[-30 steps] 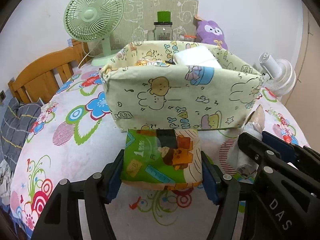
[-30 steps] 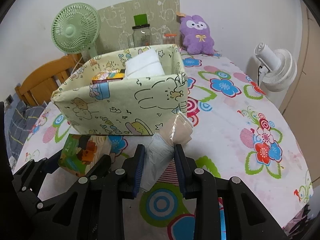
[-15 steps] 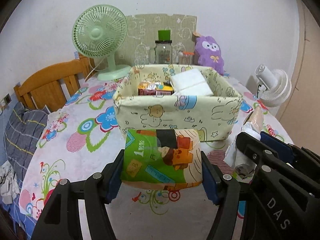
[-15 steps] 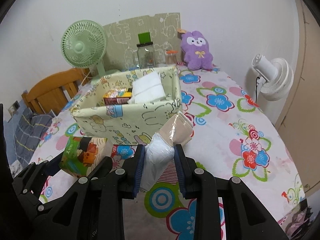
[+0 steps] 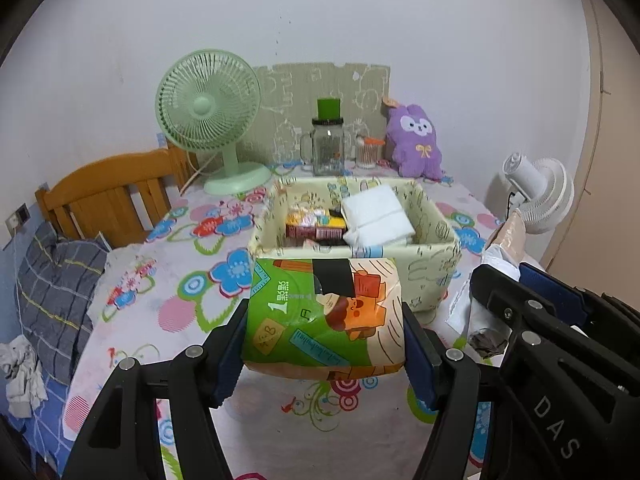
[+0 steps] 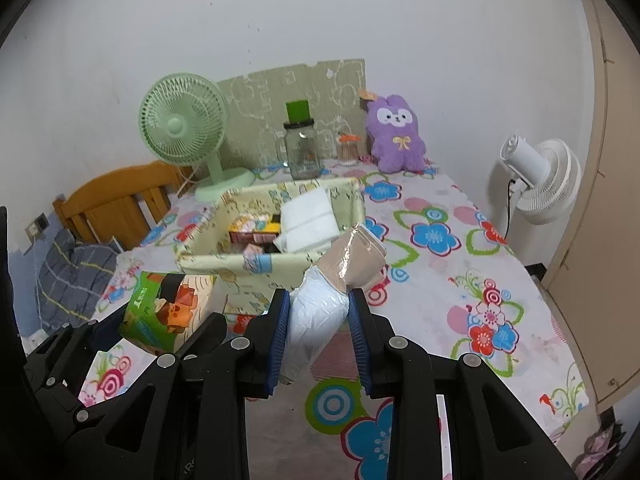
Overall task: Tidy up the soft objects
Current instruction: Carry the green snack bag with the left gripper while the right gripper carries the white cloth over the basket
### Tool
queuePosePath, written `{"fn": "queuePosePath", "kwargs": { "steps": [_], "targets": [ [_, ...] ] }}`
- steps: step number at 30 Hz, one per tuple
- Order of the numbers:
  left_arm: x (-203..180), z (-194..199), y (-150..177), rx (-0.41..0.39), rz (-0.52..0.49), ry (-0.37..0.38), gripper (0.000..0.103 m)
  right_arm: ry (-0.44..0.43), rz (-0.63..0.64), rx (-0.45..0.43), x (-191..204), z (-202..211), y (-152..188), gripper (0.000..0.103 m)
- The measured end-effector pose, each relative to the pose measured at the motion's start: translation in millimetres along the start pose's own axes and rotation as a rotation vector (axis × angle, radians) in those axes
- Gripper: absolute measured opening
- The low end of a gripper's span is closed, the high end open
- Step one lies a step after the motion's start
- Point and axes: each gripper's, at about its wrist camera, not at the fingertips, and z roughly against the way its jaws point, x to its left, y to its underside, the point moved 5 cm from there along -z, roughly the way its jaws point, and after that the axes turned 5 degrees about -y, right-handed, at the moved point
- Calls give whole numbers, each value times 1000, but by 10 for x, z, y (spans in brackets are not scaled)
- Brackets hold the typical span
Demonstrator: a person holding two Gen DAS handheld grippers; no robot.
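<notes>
While the fabric bin's [image 5: 434,258] near wall is hidden by the clamped tissue pack [image 5: 324,314], the left gripper [image 5: 326,344] is held wide on it; the right gripper [image 6: 318,330] is pinched narrowly on a plastic-wrapped bundle [image 6: 320,312], with open tablecloth [image 6: 460,280] seen to the right

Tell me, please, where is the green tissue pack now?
The green tissue pack is clamped in the left gripper, above the table, just in front of the fabric box; the right wrist view shows it at lower left.
</notes>
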Motion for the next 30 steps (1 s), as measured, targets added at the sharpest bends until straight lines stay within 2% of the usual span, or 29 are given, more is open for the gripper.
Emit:
{"fn": "queuePosePath", "kwargs": {
  "steps": [13,30],
  "targets": [
    [55,282,-274,-75,7,-8,70,-13,22,-74,128,322,-306,33],
    [79,231,-499,-107,14,8,70,-17,23,-111,156,298,-573,33]
  ]
}}
